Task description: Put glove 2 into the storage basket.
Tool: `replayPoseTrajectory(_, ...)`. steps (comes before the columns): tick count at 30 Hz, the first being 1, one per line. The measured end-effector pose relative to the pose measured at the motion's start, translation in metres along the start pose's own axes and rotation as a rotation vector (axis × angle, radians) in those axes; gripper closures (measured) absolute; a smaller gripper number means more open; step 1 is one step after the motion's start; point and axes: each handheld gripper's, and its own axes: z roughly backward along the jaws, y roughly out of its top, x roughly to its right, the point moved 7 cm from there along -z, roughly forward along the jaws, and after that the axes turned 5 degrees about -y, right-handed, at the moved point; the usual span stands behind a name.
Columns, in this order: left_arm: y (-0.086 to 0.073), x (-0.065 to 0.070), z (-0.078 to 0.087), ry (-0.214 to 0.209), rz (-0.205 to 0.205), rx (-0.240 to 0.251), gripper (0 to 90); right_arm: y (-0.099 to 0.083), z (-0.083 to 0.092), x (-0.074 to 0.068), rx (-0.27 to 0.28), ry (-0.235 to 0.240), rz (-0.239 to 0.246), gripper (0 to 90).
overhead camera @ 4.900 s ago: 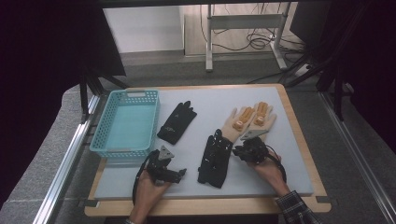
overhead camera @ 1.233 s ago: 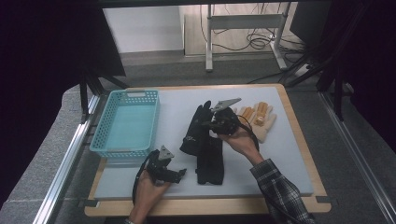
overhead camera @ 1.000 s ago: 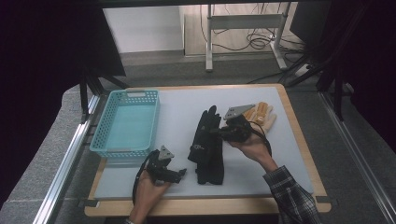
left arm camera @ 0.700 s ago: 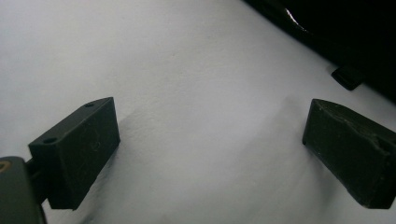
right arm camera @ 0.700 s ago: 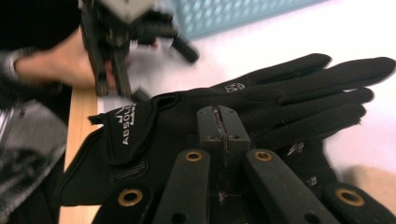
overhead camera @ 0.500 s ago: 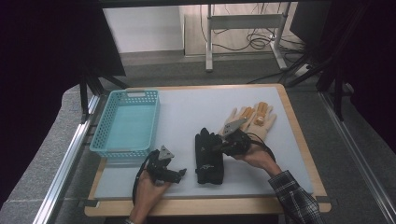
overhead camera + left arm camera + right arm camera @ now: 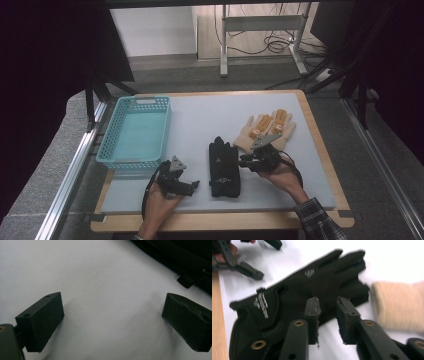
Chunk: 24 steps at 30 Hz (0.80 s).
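Black gloves [image 7: 223, 169] soft, light, limp, seemingly stacked; pinch at cuff; right tongs [image 7: 327, 315] slightly parted, empty; left tongs [image 7: 112, 320] wide, empty.

Left gripper [image 7: 192, 186] held low at the near left, hand [image 7: 159, 200] wrapped around it from below, forearm entering from the bottom edge. Jaws spread wide in the left gripper view, nothing between the two black pads [image 7: 41, 320]. Right gripper [image 7: 245, 162] held at the near right, pointing toward the left, right hand [image 7: 280, 175] cupping its rear, plaid sleeve [image 7: 320, 222] running to the bottom edge. Jaws in the right gripper view parted by a narrow gap, fingertips [image 7: 312, 306] gripping nothing. Cable looping from each gripper past the wrist.
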Motion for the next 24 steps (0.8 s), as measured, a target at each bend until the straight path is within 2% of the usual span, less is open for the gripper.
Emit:
replayPoseTrajectory(5,0.000,0.000,0.001,0.002,0.004,0.001,5.0,-0.024,-0.001,-0.010,-0.015,0.023,-0.040,87.4)
replayPoseTrajectory(11,-0.007,0.001,0.008,0.007,0.011,-0.009,5.8,-0.040,-0.005,-0.028,-0.037,0.052,-0.019,88.1)
replayPoseTrajectory(15,-0.014,-0.005,0.016,0.020,0.027,-0.024,4.5,-0.038,-0.013,-0.039,-0.041,0.057,0.013,88.1)
replayPoseTrajectory(21,-0.025,-0.016,0.027,0.037,0.041,-0.031,4.3,-0.029,-0.028,-0.055,-0.041,0.076,0.030,87.7)
replayPoseTrajectory(24,-0.029,-0.020,0.031,0.030,0.042,-0.034,4.8,-0.023,-0.036,-0.062,-0.039,0.068,0.043,87.2)
